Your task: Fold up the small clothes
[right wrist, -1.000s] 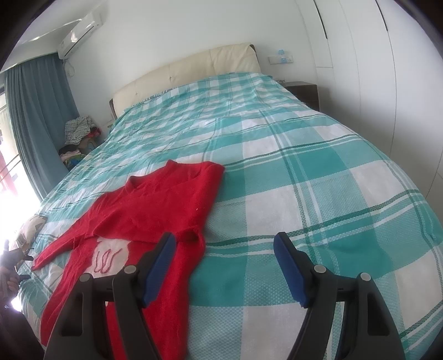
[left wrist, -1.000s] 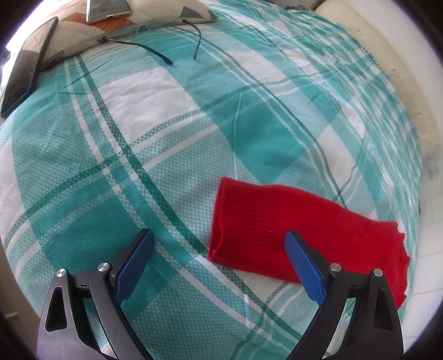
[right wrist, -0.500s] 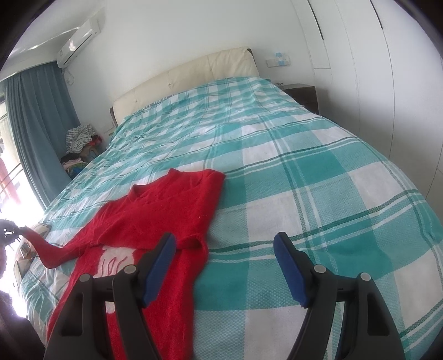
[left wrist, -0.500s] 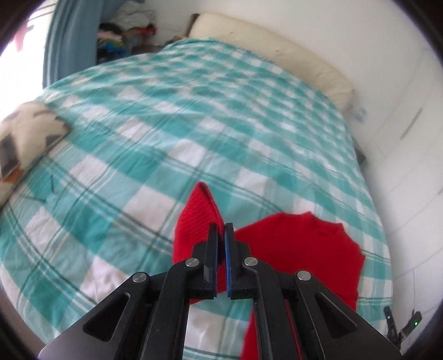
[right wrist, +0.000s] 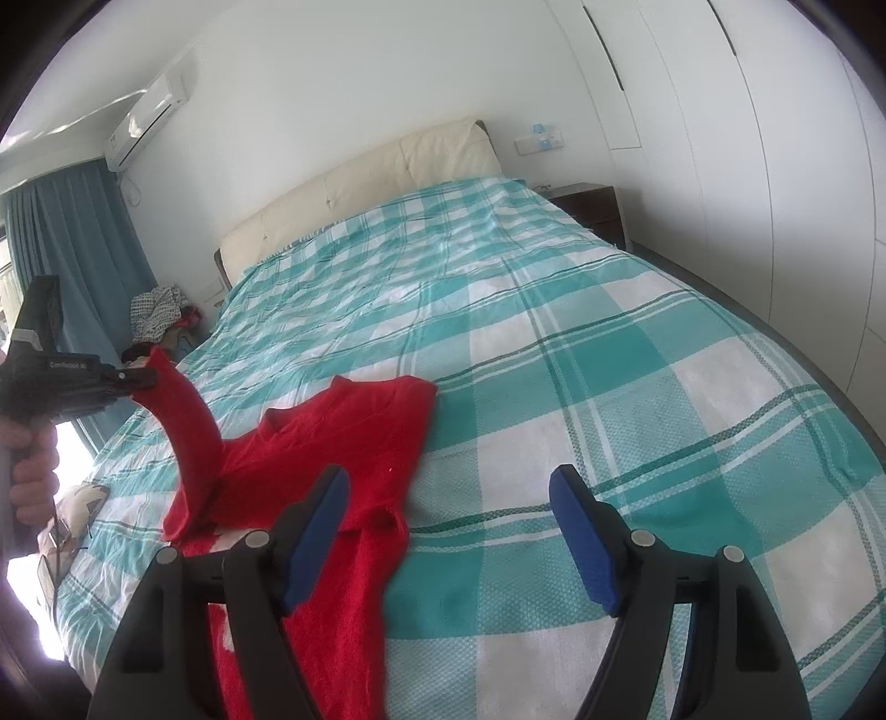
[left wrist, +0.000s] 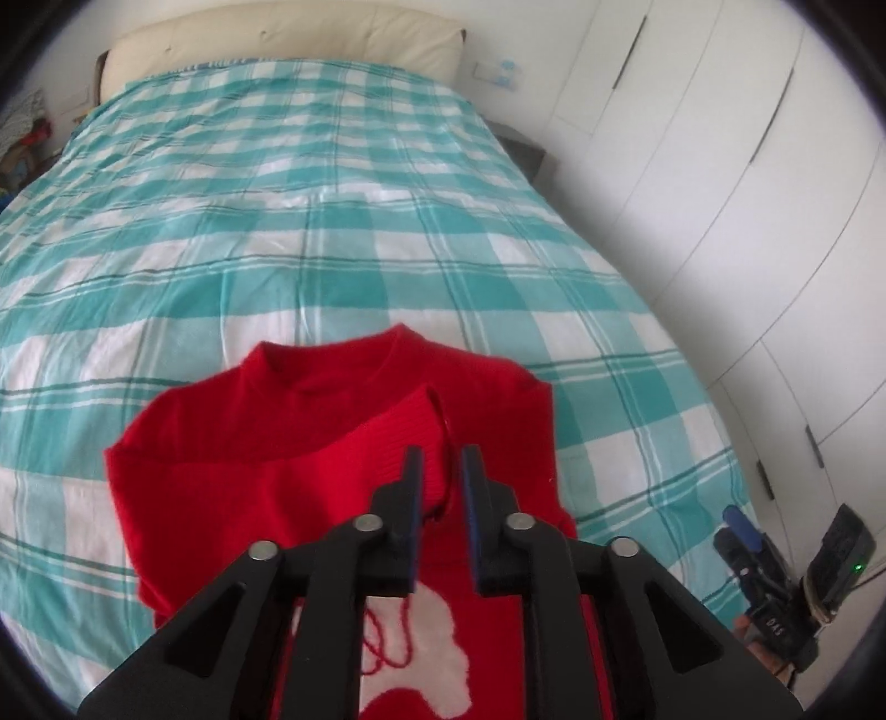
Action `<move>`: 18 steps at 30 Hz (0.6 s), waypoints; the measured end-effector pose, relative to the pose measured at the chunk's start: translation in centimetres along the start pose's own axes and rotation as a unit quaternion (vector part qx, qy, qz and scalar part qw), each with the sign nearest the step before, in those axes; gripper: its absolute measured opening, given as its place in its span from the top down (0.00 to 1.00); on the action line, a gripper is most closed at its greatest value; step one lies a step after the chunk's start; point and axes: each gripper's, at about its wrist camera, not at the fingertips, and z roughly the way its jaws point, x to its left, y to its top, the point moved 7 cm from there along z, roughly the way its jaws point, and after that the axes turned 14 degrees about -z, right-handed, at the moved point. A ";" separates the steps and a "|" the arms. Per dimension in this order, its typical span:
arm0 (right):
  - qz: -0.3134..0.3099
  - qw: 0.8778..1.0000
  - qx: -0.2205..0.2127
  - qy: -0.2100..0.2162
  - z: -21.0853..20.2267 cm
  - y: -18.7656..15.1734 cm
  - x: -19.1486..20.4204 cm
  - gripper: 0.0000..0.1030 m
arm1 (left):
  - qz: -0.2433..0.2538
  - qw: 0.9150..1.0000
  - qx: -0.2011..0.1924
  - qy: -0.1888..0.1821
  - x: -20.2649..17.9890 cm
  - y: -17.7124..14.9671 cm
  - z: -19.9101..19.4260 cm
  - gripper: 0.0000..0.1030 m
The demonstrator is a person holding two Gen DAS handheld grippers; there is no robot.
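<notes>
Item: red sweater [left wrist: 332, 443], flat on the bed [left wrist: 332, 221]. Your left gripper [left wrist: 441, 471], jaws opening, has its sleeve [right wrist: 183, 437] between them, over the chest. Your right gripper [right wrist: 448, 531] spread, empty. Remaining: other sleeve, body folds.

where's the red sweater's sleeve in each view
Left wrist: the sleeve lies across the red sweater's chest, its cuff between the opening jaws of the left hand-held gripper.
Right wrist: the sleeve rises at left-centre from the sweater to the left hand-held gripper.
Shared landmark: the cream headboard.
</notes>
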 end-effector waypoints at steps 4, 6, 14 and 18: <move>0.003 1.000 -0.004 0.003 -0.2 0.2 -0.1 0.28 | 0.007 1.000 -0.014 0.009 1.9 -1.7 -1.1 0.31; 0.004 1.000 -0.006 0.007 -0.4 0.3 -0.1 0.28 | -0.007 0.999 -0.034 0.029 5.0 -2.1 -2.8 0.24; 0.013 1.000 0.016 0.012 0.3 -0.5 0.0 0.27 | -0.074 0.969 -0.056 0.228 23.9 -7.0 -6.5 0.12; 0.012 0.999 0.029 -0.011 0.8 -1.2 -0.8 0.27 | -0.126 0.955 -0.081 0.255 30.4 -10.0 -6.4 0.12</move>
